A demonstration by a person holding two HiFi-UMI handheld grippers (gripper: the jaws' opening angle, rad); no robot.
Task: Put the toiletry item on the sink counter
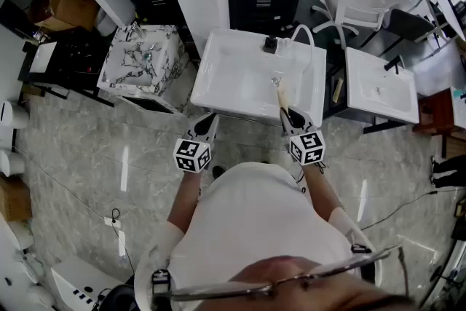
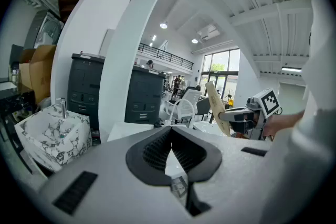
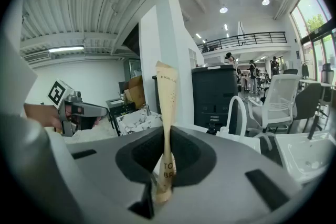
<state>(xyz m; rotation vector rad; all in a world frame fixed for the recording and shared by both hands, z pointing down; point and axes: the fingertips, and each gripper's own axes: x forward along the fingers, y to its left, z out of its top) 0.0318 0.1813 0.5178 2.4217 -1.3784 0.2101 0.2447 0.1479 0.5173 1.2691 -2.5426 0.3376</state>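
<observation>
- My right gripper (image 3: 167,136) is clamped on the toiletry packet (image 3: 167,97). It's a thin tan paper sleeve, with the pads pinching its lower end. There's some print on it, but I can only make out a few letters.
- The packet runs straight out of the jaws along the way the gripper points, so its long axis is basically an extension of the tool. It's tipped a bit downward.
- From the head view, the packet's free end hangs over the bowl of the white sink (image 1: 226,69), aimed roughly at the black tap (image 1: 271,45). It isn't touching anything.
- So it's over the basin and not yet on a flat bit. The flat spots are the back ledge (image 1: 233,38) beyond the packet tip and the narrow rim off to my right.
- My left gripper (image 2: 170,147) is closed with nothing in it, hovering just short of the sink's near edge and well off to the left of the packet.
- The right hand is the one that matters here. My guess is I need to carry forward or sideways to a flat part, then lay the packet down lengthwise so it doesn't slide into the bowl.
- There's a marble sink (image 1: 142,58) further left, not involved.
</observation>
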